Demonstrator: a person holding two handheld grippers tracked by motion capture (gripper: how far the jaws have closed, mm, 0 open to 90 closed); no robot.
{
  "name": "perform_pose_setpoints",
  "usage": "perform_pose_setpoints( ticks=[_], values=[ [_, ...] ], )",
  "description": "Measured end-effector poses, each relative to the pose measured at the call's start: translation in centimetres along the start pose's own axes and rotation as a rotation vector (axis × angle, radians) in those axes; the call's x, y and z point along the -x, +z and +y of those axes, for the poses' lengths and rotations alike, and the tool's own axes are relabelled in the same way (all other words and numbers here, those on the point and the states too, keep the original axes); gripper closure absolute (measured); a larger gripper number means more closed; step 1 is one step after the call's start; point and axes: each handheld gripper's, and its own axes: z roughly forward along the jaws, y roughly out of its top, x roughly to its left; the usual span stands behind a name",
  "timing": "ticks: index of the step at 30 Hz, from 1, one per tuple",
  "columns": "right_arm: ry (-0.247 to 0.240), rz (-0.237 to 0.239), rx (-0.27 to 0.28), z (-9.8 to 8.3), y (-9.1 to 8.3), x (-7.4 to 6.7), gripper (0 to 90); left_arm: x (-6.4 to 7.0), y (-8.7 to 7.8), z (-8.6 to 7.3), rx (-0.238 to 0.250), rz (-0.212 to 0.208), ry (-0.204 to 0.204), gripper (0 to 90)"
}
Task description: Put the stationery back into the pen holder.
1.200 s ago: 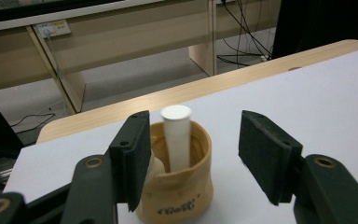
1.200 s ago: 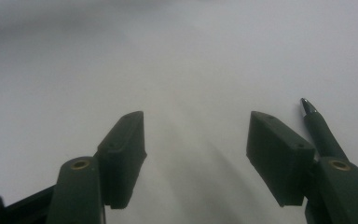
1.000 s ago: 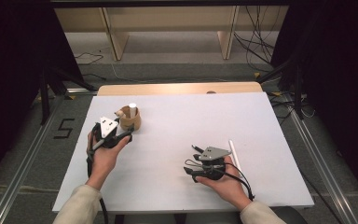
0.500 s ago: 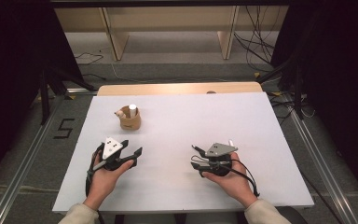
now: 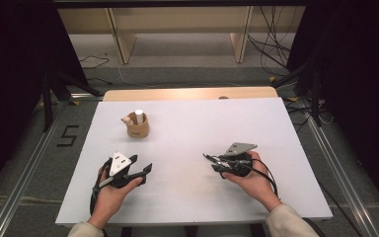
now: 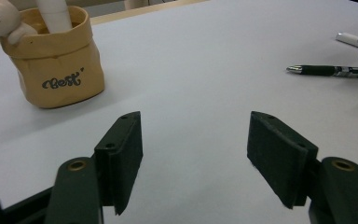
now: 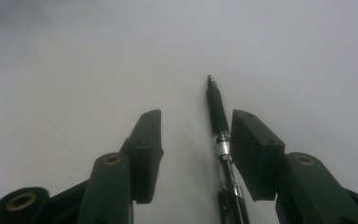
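Done: cup (image 5: 137, 129) has 1 white pen in.
Left: black pen (image 7: 217, 122) on bench (image 5: 187, 123).
R tongs (image 7: 196, 140): half-wide, just been closing round pen, no pinch yet.
L tongs (image 6: 193, 140): your wide, empty.

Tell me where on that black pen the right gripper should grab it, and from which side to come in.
Grip the black pen on its dark barrel, just behind the tip section and ahead of the silver ring. It lies flat on the white table, so probably come straight down with one jaw on each long side. The right gripper, jaws just closing, already straddles it, off-centre toward the right jaw; centring first seems wise.
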Motion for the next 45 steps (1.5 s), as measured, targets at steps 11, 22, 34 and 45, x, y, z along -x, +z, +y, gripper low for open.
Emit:
perform_pose_setpoints(
  ticks=[11,22,34,45],
  values=[
    [0.019,0.019,-0.060,0.6,0.5,1.9,57.2,-0.1,0.4,-0.1,-0.014,0.002,0.008,34.3],
    [-0.027,0.051,-0.155,0.6,1.6,2.3,61.9,-0.2,0.4,-0.1,-0.012,0.003,0.007,33.9],
    [-0.041,0.066,-0.179,0.3,2.1,3.0,65.0,-0.2,0.5,-0.1,-0.017,0.004,0.009,33.9],
    [-0.050,0.077,-0.177,0.3,2.1,3.3,66.8,-0.1,0.5,-0.1,-0.018,0.005,0.012,33.9]
  ],
)
